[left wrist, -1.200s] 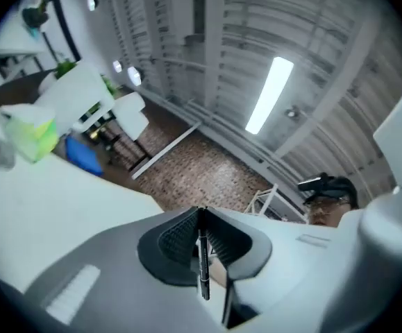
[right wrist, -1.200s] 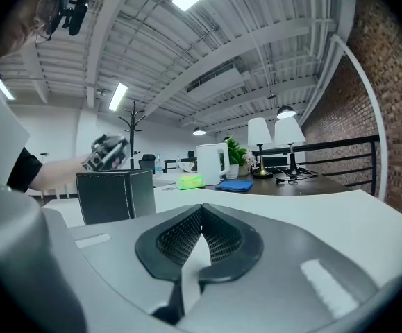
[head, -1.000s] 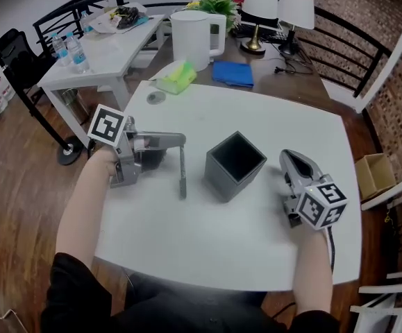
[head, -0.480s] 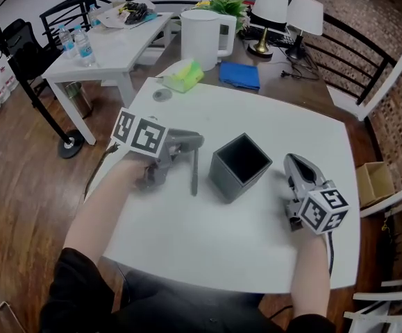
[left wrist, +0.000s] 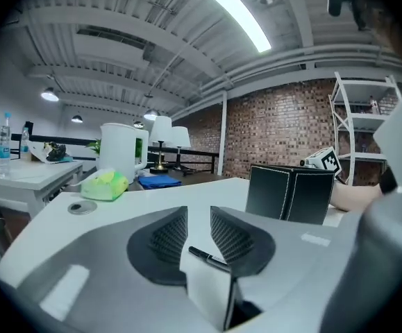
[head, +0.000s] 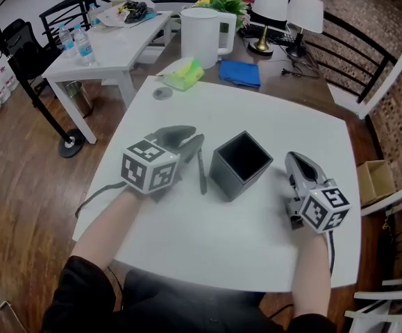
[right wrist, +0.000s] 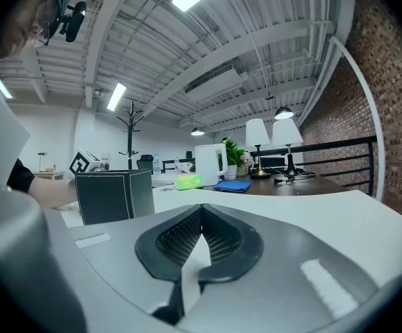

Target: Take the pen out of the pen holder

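Black pen, apparently on the table from overhead, lies between just-opened left tongs; right tongs closed.

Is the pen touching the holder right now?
Apart. The head view shows the pen lying beside the holder, with a strip of bare table between them.

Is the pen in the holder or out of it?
Out. The pen lies flat on the white table beside the black holder.

Across the lower frame I've bare table to pass; the pen holder blocks the centre, with the pen just left of it.
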Available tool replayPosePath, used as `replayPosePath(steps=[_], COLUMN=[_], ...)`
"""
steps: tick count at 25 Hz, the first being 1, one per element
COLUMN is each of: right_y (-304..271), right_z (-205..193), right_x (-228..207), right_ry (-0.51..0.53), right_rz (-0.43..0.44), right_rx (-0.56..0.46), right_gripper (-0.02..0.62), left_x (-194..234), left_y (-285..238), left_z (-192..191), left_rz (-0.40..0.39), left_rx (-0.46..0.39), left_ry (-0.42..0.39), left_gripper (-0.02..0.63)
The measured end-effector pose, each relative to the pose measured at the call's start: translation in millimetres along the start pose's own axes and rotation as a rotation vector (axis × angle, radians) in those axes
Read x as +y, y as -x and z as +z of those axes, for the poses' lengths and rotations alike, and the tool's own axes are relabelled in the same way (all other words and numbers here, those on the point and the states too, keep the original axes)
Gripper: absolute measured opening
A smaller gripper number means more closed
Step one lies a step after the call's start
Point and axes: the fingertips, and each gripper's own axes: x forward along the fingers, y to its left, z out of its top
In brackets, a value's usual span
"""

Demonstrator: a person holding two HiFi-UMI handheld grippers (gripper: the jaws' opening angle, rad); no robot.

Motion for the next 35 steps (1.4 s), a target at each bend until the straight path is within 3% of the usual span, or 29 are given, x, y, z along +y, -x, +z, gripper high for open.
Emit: replayPosePath(steps=[6, 17, 35], right_y=[-1.1, 6.1, 10.9], right_z=[0.4, 0.9, 3.5], right_x=[1.3, -4.6, 2.3], right_ry=[0.001, -0.004, -0.004], right_rz=[-0.003, -0.055, -0.058], right_rx=[-0.004, -0.015, -0.014], right_gripper=[0.014, 0.014, 0.012], left_x=[8.7, 42.8, 33.5], left_y=[8.5, 39.4, 46.4], left_z=[7.8, 7.7, 7.7], left_rz=[-0.004, 0.136, 0.092], left_rx=[-0.052, -0.104, -0.099], left_ry=[0.001, 0.006, 0.001], left_gripper=[0.076, 0.063, 0.044])
